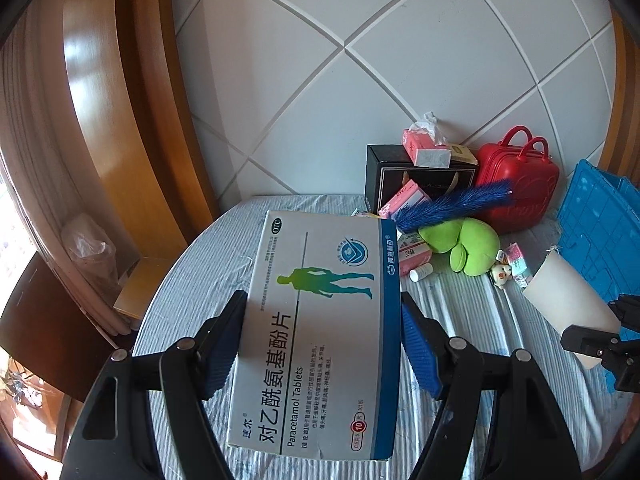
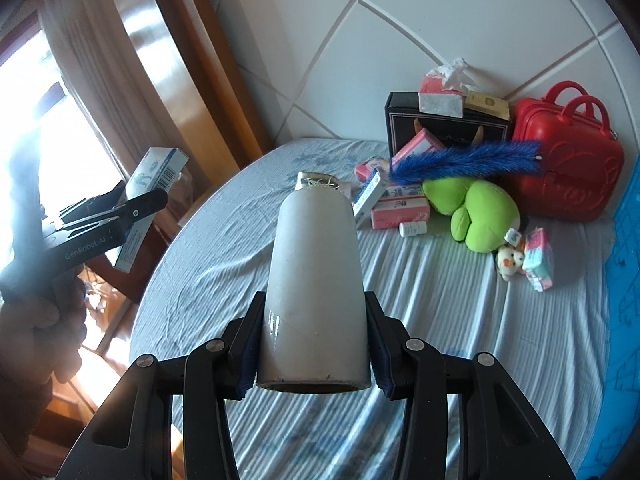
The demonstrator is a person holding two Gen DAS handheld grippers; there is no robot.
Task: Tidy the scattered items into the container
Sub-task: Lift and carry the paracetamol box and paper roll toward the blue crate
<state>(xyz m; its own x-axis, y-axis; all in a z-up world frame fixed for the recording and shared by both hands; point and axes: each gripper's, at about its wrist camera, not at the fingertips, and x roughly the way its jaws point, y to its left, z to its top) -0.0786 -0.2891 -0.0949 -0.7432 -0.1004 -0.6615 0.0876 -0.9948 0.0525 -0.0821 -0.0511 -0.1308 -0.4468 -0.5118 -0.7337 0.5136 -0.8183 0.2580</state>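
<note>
- Round table (image 2: 420, 320) under a wrinkled blue-and-white striped cloth, spreading out ahead of both sets of tongs
- Far ahead at the wall, a black box (image 2: 404, 128), with a red case (image 2: 568, 168) just right of it
- Nearer the tongs, a green plush toy (image 2: 480, 212) on the cloth, pink boxes (image 2: 400, 206) and a small white bottle (image 2: 412, 229) just left of it
- Right of the plush, a tiny toy animal (image 2: 509, 261) beside a pink-and-teal pack (image 2: 539, 259)
- A blue crate (image 1: 600, 216) at the far right edge

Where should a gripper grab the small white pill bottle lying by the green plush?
Judging by its pose, grip the pill bottle across its round body, coming from above. It lies on its side on the sheet, with the green plush to one side and pink boxes just behind.
</note>
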